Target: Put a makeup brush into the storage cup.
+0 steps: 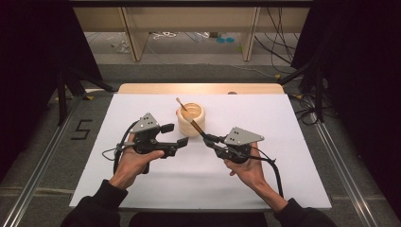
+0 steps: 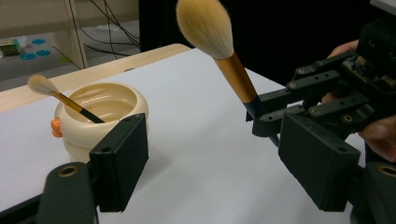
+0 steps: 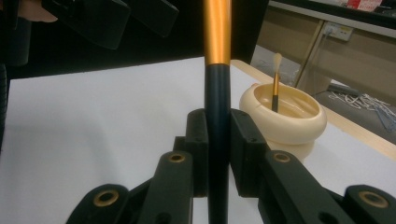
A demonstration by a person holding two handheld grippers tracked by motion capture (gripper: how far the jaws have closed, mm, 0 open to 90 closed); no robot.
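Brush (image 3: 217, 93) handle is clamped between the jaws of the right claw (image 1: 208, 139), which are closed tight on its dark lower part, as is seen nearest in the right gripper view; above the jaws the handle turns to a gold ferrule. In the high view this brush is held slanting up and away from the right hand (image 1: 248, 170) toward the cup (image 1: 191, 119), with its far end over the cup's near rim. In the left gripper view its pale, fluffy head is seen raised above the white bench (image 1: 283, 156), clear of the surface. The left claw (image 1: 176, 135) is held by the left hand (image 1: 134, 163) just left of the cup, its jaws standing wide apart with nothing between them; it is near the cup but not touching it. Both forearms are seen in dark sleeves at the near edge of the bench. Farther off, the cream cup stands upright near the middle of the bench, and a second, thinner brush (image 2: 60, 95) is leaned inside it, its small pale tip pointing up past the rim. Beyond the bench, a wooden strip (image 1: 198, 88) is seen along its far edge, then the floor with loose cables (image 1: 279, 52).
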